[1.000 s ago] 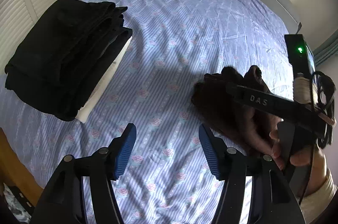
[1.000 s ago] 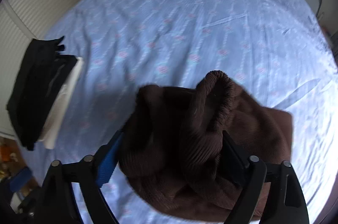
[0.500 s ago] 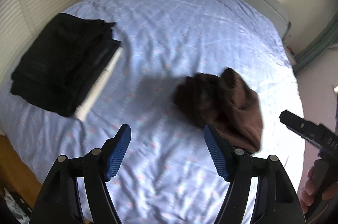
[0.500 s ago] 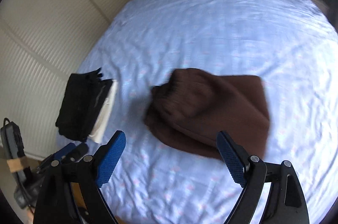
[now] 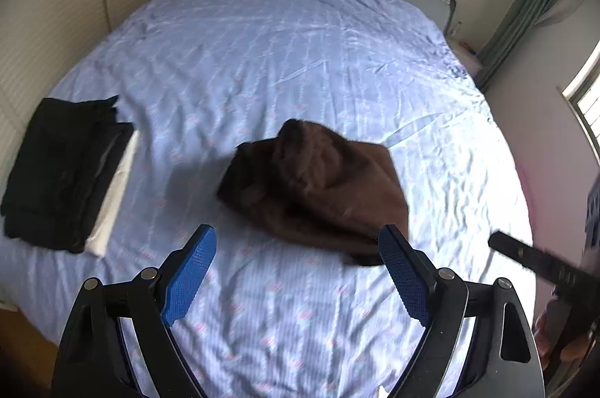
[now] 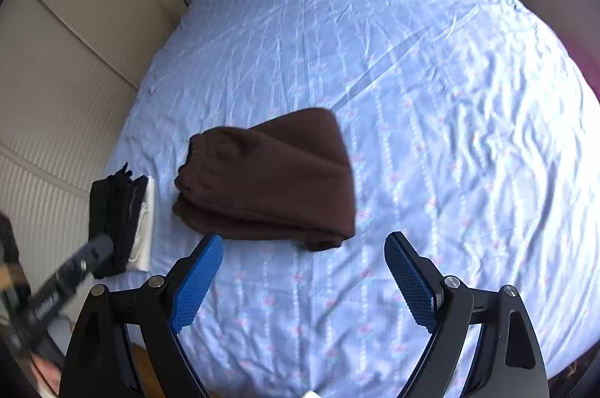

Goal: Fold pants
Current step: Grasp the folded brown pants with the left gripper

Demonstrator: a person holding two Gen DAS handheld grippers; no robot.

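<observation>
The left tool (image 5: pixel 298 270) hangs above the bed (image 5: pixel 300 53) with nothing between its blue pads; its jaws have just been opening and now stand spread wide. The right tool (image 6: pixel 303 280) is likewise spread and empty, held clear of the cloth. Just beyond both tools the brown pants (image 6: pixel 270 180) lie folded in a bundle on the blue patterned sheet, touched by neither tool. Well apart to the left, near the bed's edge, a stack of folded black clothes (image 5: pixel 63 173) rests on something white.
</observation>
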